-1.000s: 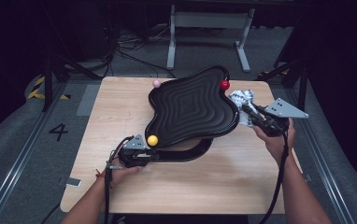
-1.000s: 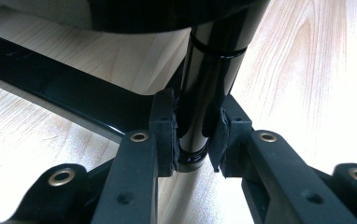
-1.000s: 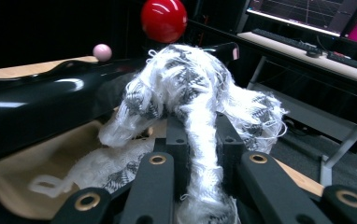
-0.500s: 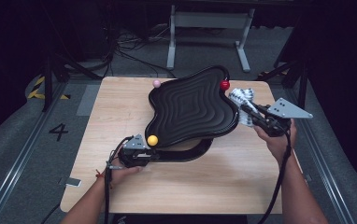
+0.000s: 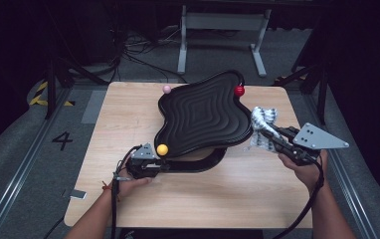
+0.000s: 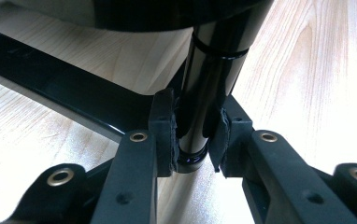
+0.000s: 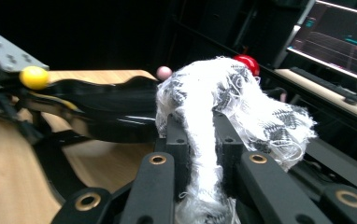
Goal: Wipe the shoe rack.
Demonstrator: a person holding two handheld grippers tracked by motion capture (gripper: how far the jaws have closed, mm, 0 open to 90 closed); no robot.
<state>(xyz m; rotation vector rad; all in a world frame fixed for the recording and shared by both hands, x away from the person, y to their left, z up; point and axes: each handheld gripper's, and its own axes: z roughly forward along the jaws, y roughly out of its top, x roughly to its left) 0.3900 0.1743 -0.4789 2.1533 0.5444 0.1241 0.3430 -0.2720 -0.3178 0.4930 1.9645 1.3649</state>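
A black wavy tray [image 5: 203, 114] stands on a curved black base [image 5: 198, 164] on the wooden table [image 5: 218, 199]. Yellow [image 5: 162, 149], pink [image 5: 166, 89] and red [image 5: 239, 90] balls sit at its corners. My left gripper [image 5: 161, 163] is shut on the black post [image 6: 209, 84] under the yellow ball; in the left gripper view its pads [image 6: 167, 135] press the post from both sides. My right gripper [image 5: 266, 133] is shut on a white cloth [image 5: 261, 118] with dark flecks, just off the tray's right edge. In the right gripper view the cloth [image 7: 223, 93] bulges over the jaws.
A metal stand [image 5: 223, 30] and cables lie on the floor beyond the table. The table's right edge [image 5: 297, 129] runs under my right hand. A desk with a lit screen [image 7: 340, 37] appears in the right gripper view.
My right gripper has drawn the cloth off the tray's right edge, toward the lower right of the high view. The left gripper has stayed on the post.
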